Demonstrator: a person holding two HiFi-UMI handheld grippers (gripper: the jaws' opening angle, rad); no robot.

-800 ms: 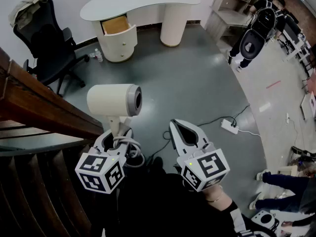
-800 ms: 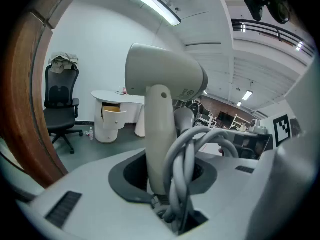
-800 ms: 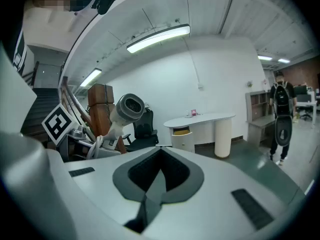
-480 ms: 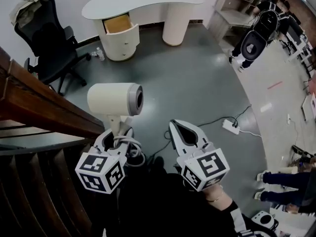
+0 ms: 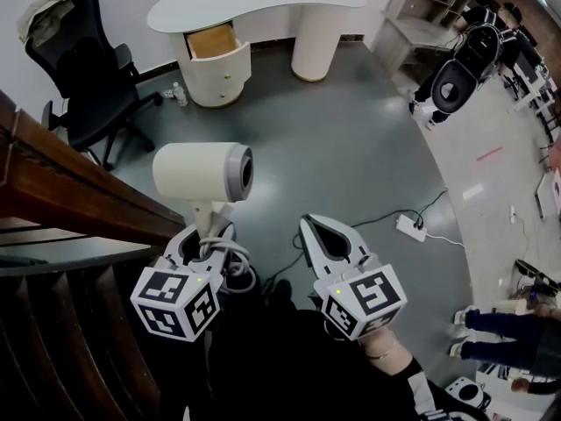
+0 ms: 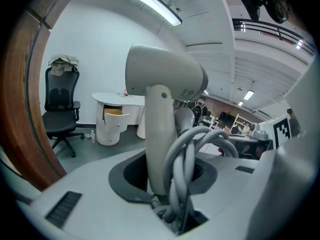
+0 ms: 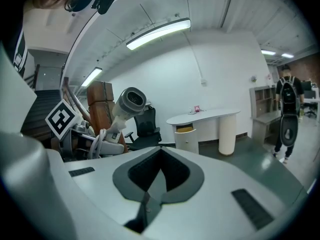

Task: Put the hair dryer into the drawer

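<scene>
Behind coiled cord (image 6: 186,156), hair dryer handle (image 6: 159,119) (half-hidden)

The dryer (image 5: 200,172) is smooth cream plastic with a soft satin sheen, ringed in grey at its open end; its cord (image 5: 232,263) looks like pale grey rubber, smooth and slightly shiny; the left gripper (image 5: 210,233) and right gripper (image 5: 308,226) are matt light-grey plastic, with a darker matt lining inside the fingers (image 7: 235,174); the floor (image 5: 351,147) is grey-green, smooth and glossy enough to reflect the lights; the counter (image 5: 254,3) is smooth white, its drawer (image 5: 213,40) bare pale wood inside; the rail (image 5: 61,182) is dark varnished wood; the chair (image 5: 83,68) is black, with crumpled cloth (image 5: 53,3) over its back.
</scene>
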